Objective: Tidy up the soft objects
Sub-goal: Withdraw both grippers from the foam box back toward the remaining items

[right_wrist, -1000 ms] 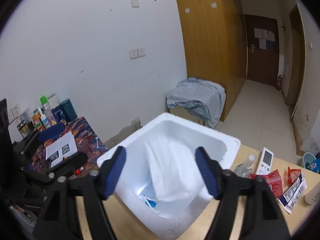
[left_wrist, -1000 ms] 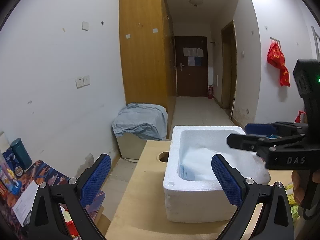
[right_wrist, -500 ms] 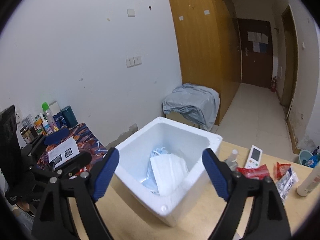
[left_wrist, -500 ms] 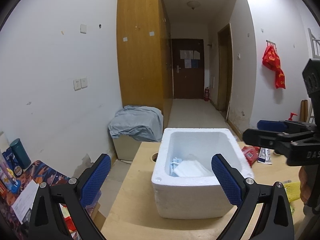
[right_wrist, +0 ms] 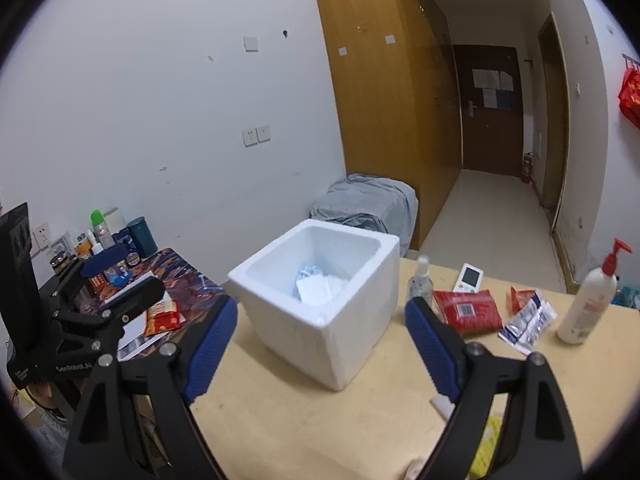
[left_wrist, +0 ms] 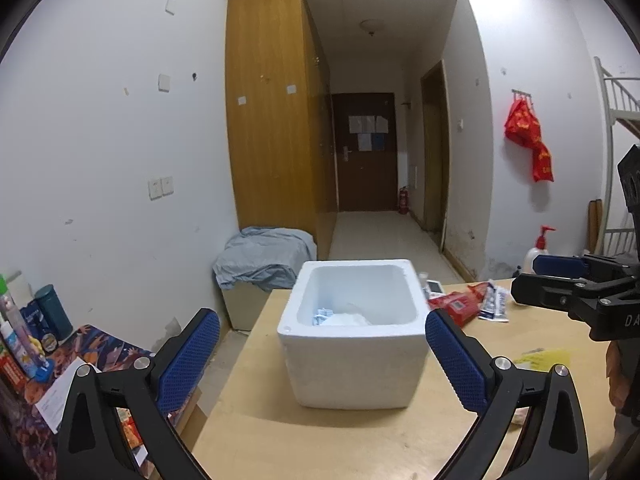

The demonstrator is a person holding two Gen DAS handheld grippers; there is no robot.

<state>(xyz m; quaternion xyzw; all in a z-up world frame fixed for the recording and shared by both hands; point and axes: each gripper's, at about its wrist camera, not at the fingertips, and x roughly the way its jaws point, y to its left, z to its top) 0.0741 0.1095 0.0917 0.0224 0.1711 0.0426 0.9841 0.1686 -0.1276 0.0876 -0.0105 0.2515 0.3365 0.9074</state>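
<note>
Both grippers were spread wide, holding nothing: left gripper (left_wrist: 322, 354) & right gripper (right_wrist: 320, 344) hung over the table (right_wrist: 304, 420) before the foam box (right_wrist: 324, 300). White masks (right_wrist: 318, 286) lay inside the box. Right gripper's body read "DA", rest cut off.
</note>
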